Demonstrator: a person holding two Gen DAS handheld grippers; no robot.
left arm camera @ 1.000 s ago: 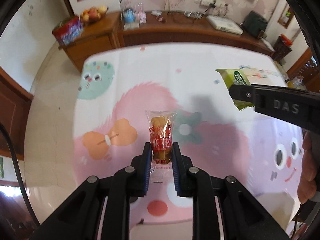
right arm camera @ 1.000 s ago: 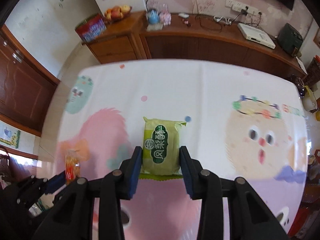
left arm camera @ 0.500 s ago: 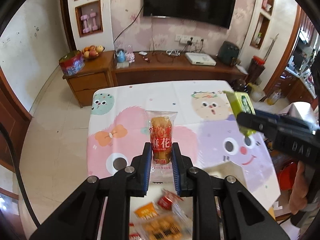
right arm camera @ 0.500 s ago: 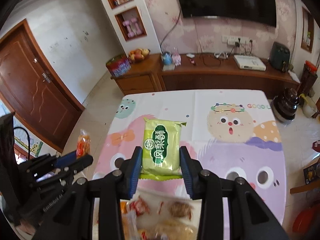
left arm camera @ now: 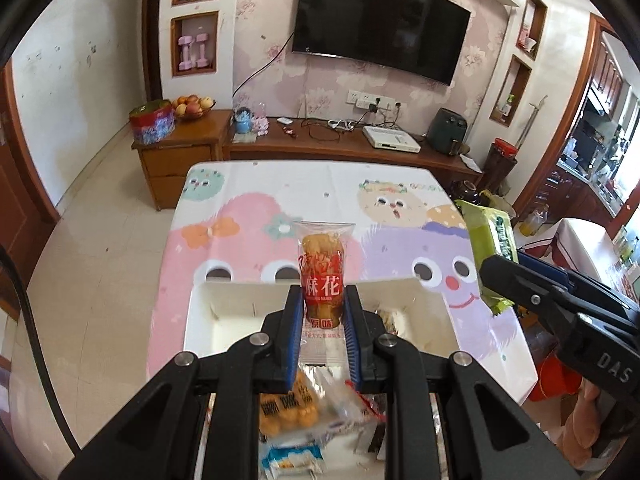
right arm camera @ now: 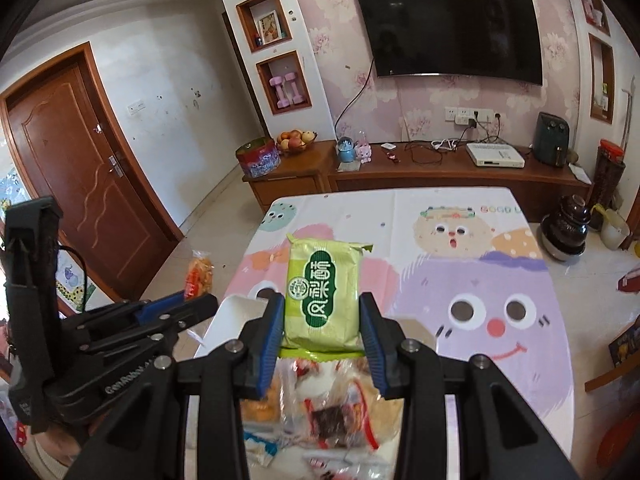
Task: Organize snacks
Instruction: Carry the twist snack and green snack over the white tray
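My left gripper (left arm camera: pixel 323 312) is shut on a clear snack packet with a red label (left arm camera: pixel 323 276), held upright in the air above a white box (left arm camera: pixel 224 320) on the table. My right gripper (right arm camera: pixel 322 324) is shut on a green snack pack (right arm camera: pixel 323 292), also lifted. In the left wrist view the green snack pack (left arm camera: pixel 490 236) and the right gripper (left arm camera: pixel 500 280) appear at the right edge. The left gripper (right arm camera: pixel 200 304) with the red-label packet (right arm camera: pixel 199 274) shows at the left of the right wrist view. Several loose snack packets (left arm camera: pixel 304 404) lie below both grippers.
The table wears a cartoon-print cloth (right arm camera: pixel 460 272). Beyond it stands a wooden sideboard (left arm camera: pixel 320 148) with a fruit bowl, a red tin and cables, under a wall TV (right arm camera: pixel 448 28). A brown door (right arm camera: pixel 76 168) is at left. A dark pot (right arm camera: pixel 566 232) sits on the floor at right.
Both grippers have pulled back and risen with their packets. The table has receded, the white box and the pile of loose snacks have come into view below, and the room's wall now shows.
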